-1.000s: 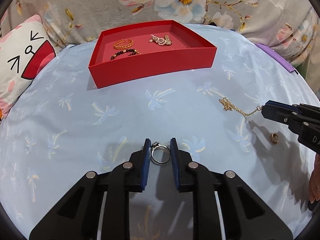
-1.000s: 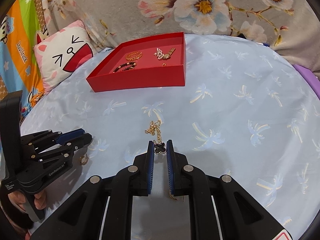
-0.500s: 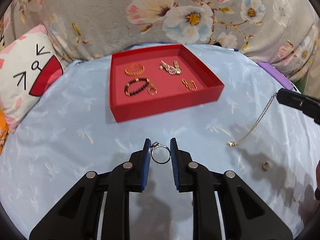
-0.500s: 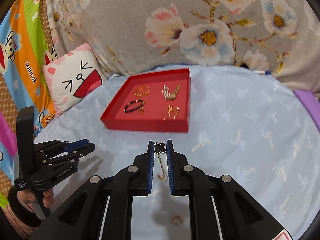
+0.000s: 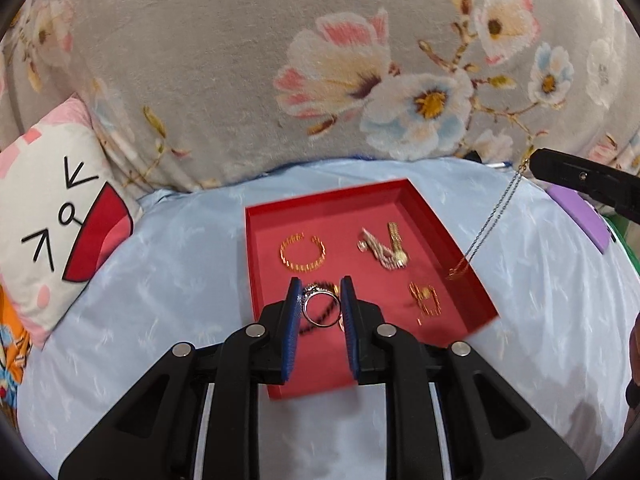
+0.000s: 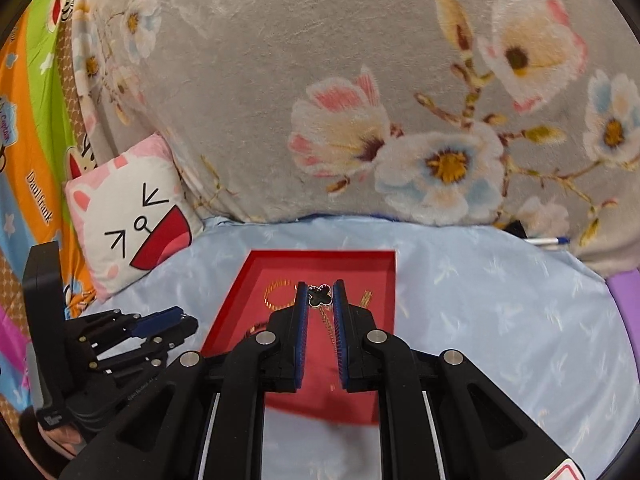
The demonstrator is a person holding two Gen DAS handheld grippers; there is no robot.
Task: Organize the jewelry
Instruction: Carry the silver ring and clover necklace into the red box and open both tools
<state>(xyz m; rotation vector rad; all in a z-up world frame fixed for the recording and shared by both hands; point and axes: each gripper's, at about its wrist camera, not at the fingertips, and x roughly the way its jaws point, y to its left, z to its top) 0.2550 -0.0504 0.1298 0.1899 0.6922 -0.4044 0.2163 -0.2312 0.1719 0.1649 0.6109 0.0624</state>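
My left gripper (image 5: 320,292) is shut on a silver ring (image 5: 319,309) with a small stone, held above the near left part of the red tray (image 5: 476,292). My right gripper (image 6: 320,294) is shut on the black clover pendant (image 6: 320,295) of a gold necklace, whose chain (image 6: 327,320) hangs down over the red tray (image 6: 390,312). In the left wrist view the right gripper (image 5: 538,162) comes in from the right, its chain (image 5: 486,226) dangling to the tray's right rim. The tray holds a gold bracelet (image 5: 302,254), a watch (image 5: 396,246), gold earrings (image 5: 426,300) and a dark beaded bracelet (image 5: 320,314).
The tray lies on a light blue bed cover (image 5: 160,280). A cat-face cushion (image 5: 52,216) sits at the left and a floral grey blanket (image 5: 320,60) rises behind. A purple object (image 5: 580,216) lies at the right edge. A hand (image 6: 56,436) holds the left gripper.
Both grippers rose and moved forward from the bed cover to above the red tray, carrying the ring and the necklace. The necklace chain lifted off the cover and now hangs free.
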